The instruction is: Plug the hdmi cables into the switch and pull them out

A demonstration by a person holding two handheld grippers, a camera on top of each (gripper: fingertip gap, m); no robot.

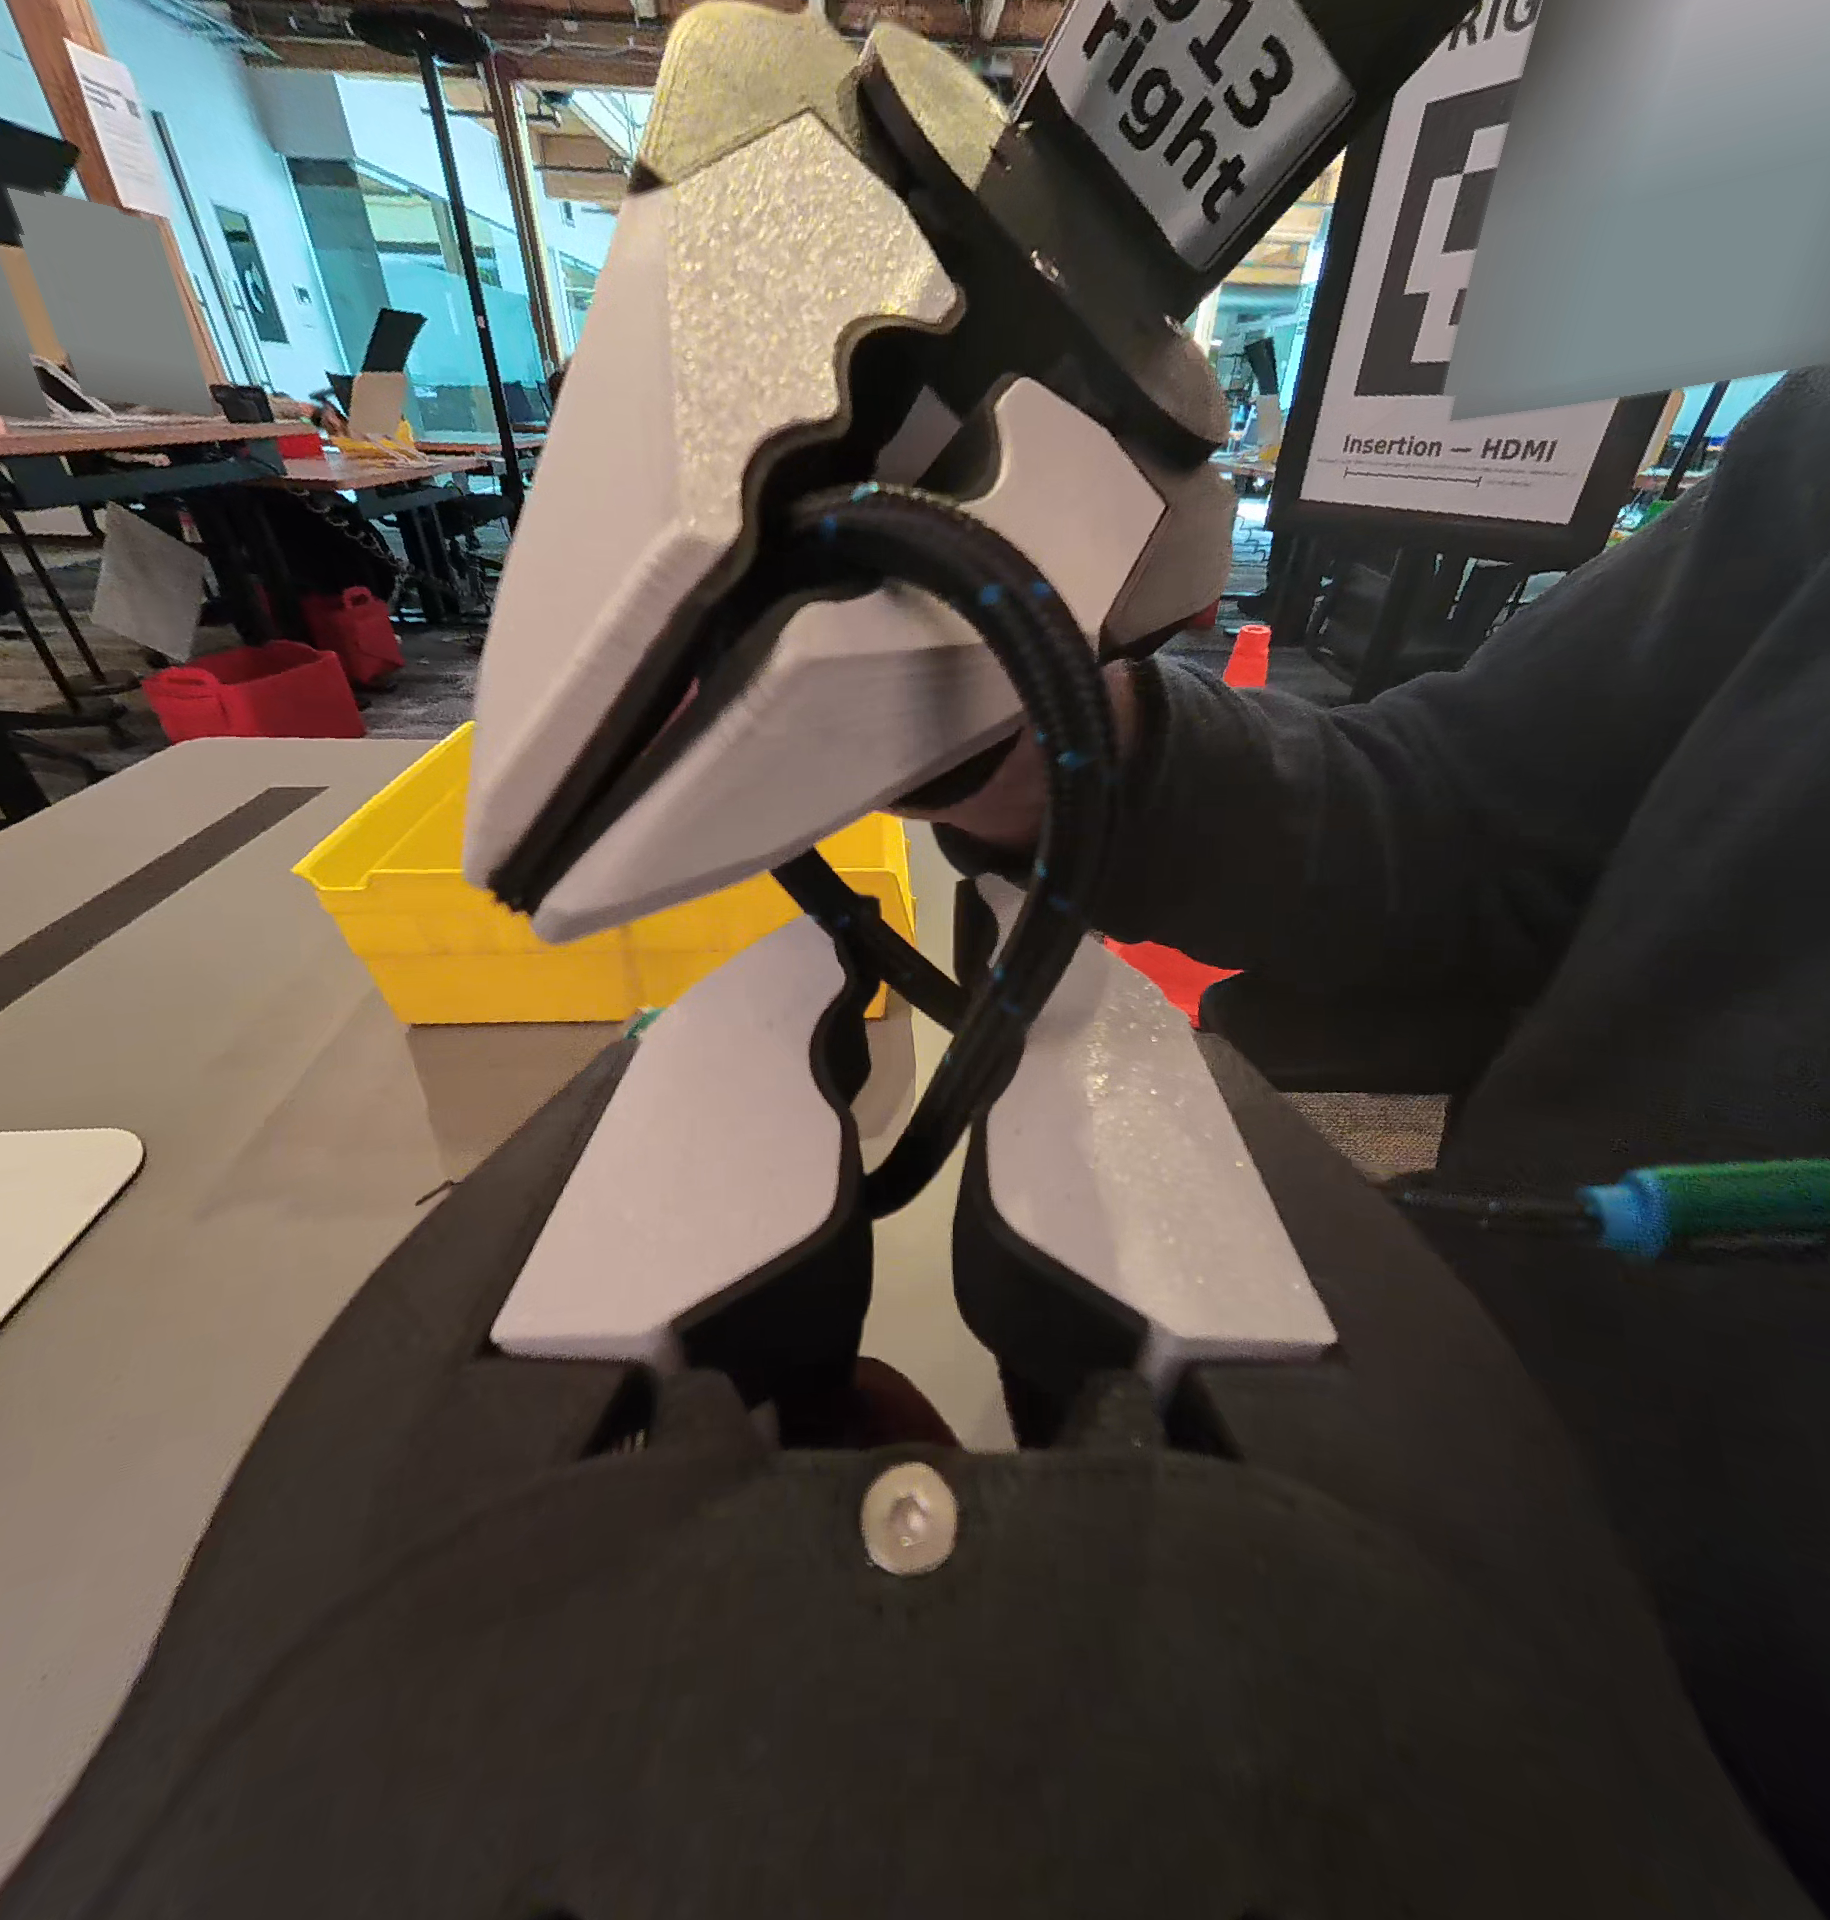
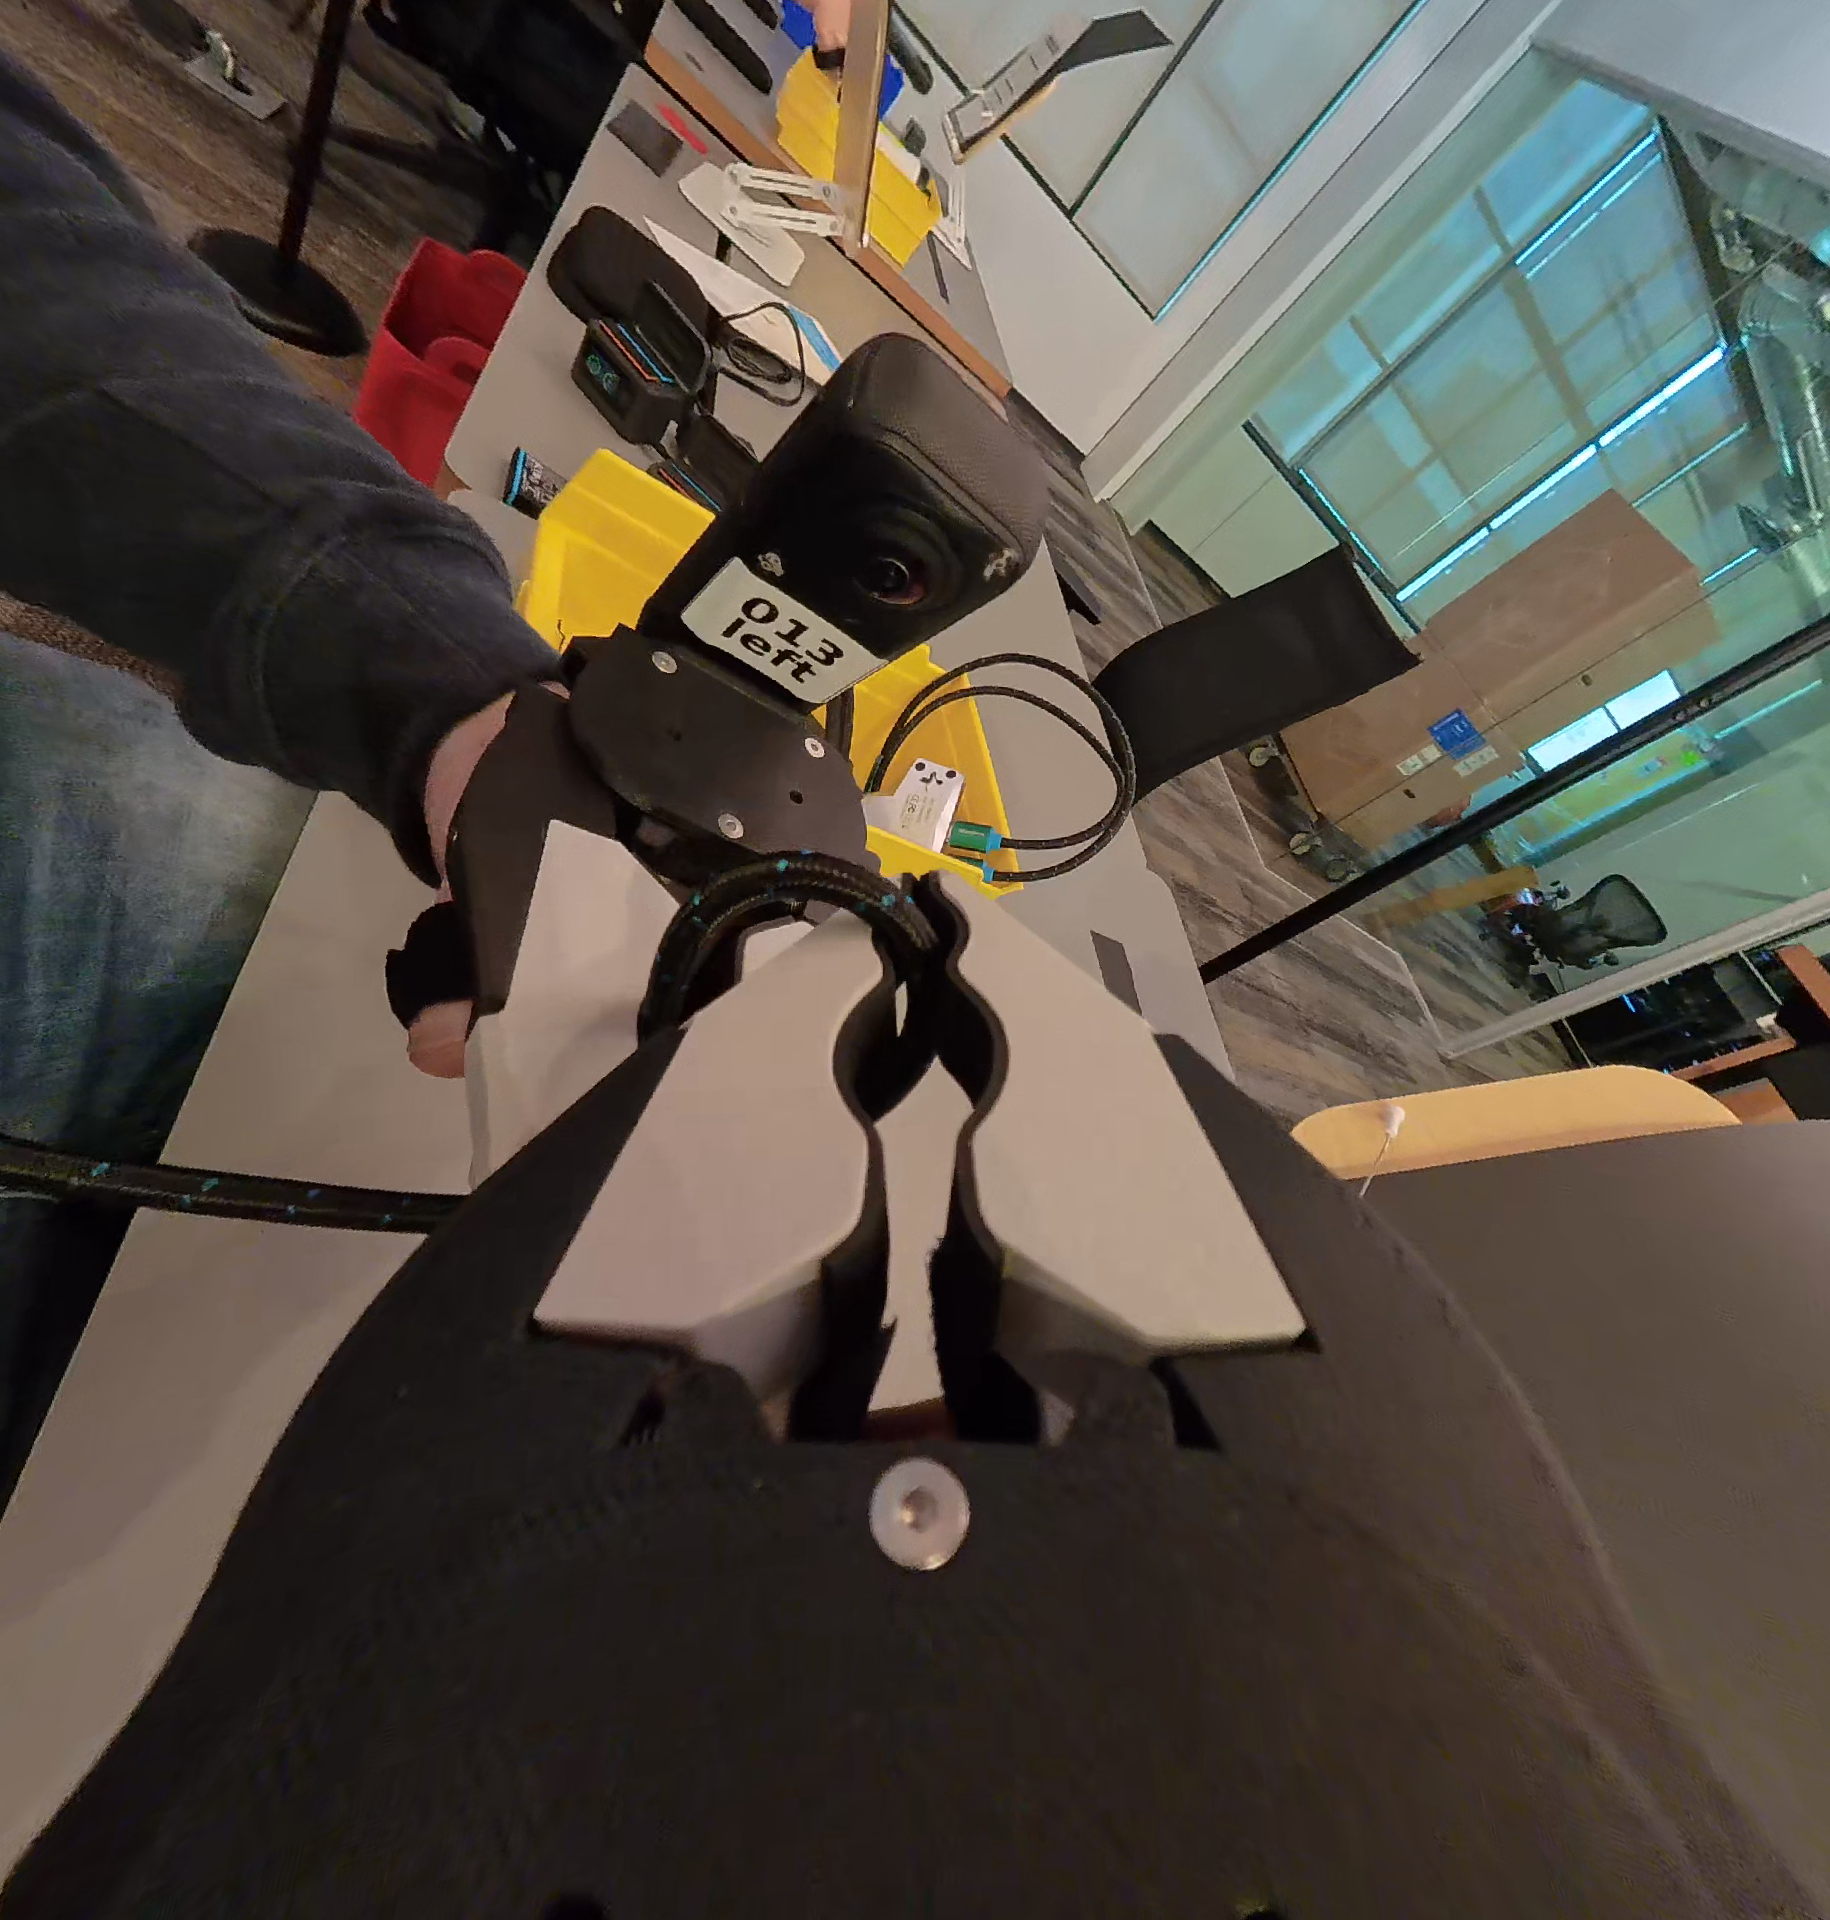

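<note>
Above a grey worktop [image 1: 267,1091], the right gripper [image 1: 521,904] has its jaws clenched on a black braided HDMI cable [image 1: 1067,727]; the left gripper [image 1: 911,997], jaws released, straddles the same cable. A yellow bin [image 1: 454,925] sits beyond.

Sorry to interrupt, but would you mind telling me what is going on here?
A person holds a gripper in each hand above a grey table. The right gripper, jaws closed, pinches a black braided cable near the back of its jaws. The cable loops down between the left gripper's jaws, which stand slightly apart. A yellow bin sits behind. No switch is in view, so nothing is plugged in yet as far as can be seen.
</note>
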